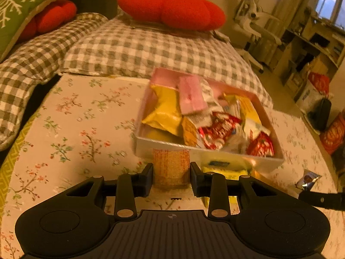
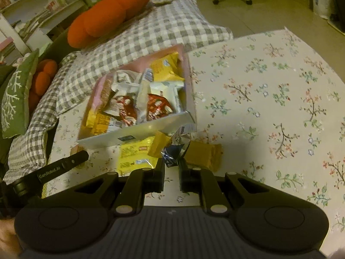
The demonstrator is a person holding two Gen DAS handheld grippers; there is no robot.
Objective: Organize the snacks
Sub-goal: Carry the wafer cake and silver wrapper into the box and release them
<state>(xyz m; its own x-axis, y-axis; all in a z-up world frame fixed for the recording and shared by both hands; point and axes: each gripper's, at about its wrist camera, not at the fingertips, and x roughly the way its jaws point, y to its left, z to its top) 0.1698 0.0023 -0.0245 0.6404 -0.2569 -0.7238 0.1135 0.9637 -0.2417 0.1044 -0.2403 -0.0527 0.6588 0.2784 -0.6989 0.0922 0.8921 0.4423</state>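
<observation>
A pink box (image 1: 207,151) full of snack packets stands on the floral cloth; it also shows in the right wrist view (image 2: 140,131). My left gripper (image 1: 171,172) is shut on an orange wafer snack (image 1: 171,168) just in front of the box's near wall. My right gripper (image 2: 171,164) is shut on a silver and blue foil packet (image 2: 177,144) by the box's near right corner. A yellow packet (image 2: 133,153) and a tan wafer packet (image 2: 204,154) lie on the cloth in front of the box.
The floral cloth (image 2: 269,99) spreads to the right. Checked pillows (image 1: 138,49) and red cushions (image 1: 172,8) lie behind the box. A green cushion (image 1: 23,6) is at far left. A chair and shelves stand at the back right.
</observation>
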